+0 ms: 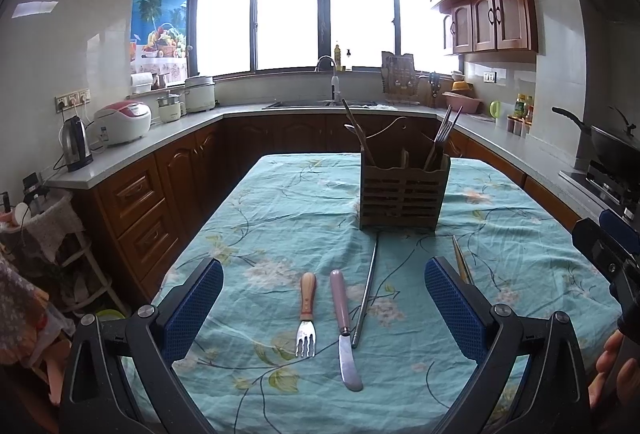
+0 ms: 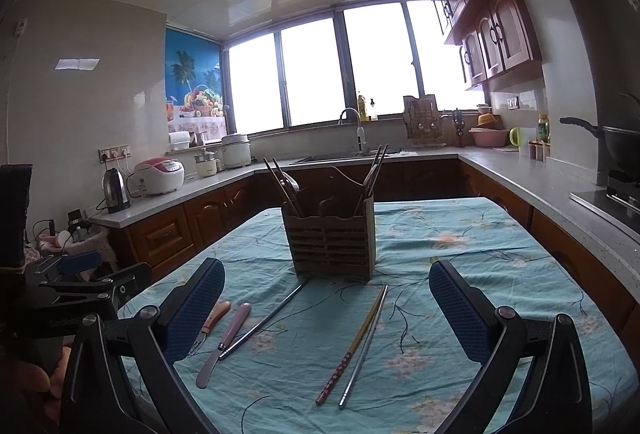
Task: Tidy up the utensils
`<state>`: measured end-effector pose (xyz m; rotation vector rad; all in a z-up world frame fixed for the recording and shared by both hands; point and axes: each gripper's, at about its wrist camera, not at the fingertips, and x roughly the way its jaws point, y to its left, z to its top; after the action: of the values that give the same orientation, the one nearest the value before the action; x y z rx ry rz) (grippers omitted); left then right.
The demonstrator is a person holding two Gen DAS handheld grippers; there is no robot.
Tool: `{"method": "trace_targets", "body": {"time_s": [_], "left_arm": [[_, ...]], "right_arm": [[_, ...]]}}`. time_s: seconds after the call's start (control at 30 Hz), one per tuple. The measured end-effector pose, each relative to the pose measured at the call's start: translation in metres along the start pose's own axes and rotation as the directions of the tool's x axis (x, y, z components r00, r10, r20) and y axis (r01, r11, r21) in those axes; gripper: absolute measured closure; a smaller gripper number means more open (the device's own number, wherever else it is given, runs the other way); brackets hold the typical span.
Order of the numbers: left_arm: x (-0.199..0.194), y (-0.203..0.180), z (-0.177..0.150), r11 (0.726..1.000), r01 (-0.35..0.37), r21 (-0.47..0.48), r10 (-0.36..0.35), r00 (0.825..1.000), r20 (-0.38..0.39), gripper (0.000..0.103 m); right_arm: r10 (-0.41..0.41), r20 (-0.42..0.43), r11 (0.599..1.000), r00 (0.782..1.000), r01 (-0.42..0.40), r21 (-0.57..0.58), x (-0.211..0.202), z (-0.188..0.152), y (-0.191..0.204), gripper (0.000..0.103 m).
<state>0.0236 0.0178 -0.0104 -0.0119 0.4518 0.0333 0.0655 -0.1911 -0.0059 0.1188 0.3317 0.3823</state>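
Two grippers of yours hang over the floral tablecloth (image 1: 288, 202), both with jaws spread wide and nothing between them: left gripper (image 1: 324, 308), right gripper (image 2: 326, 308). Mid-table stands the slatted utensil caddy (image 2: 332, 240) with chopsticks and spoons upright inside. In front of it lie a steel chopstick (image 1: 366, 298), a patterned chopstick (image 2: 352, 348) just beside another steel chopstick (image 2: 366, 344), a pink-handled knife (image 1: 344, 330) and a wooden-handled fork (image 1: 307, 314).

Slatted wooden holder (image 2: 332, 246) upright with utensils, fork (image 1: 307, 314), knife (image 1: 344, 330), three chopsticks (image 2: 362, 344) flat on cloth
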Motion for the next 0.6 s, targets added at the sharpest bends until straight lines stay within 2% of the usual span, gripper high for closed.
{"method": "trace_targets", "body": {"time_s": [0.6], "left_arm": [[0.0006,-0.0028,-0.001,1.0,-0.008,0.011,0.008,1.0,0.012,0.001]], "right_arm": [[0.005,0.0,1.0,1.0,-0.005,0.004,0.0006,-0.0004,0.0006,0.0]]}}
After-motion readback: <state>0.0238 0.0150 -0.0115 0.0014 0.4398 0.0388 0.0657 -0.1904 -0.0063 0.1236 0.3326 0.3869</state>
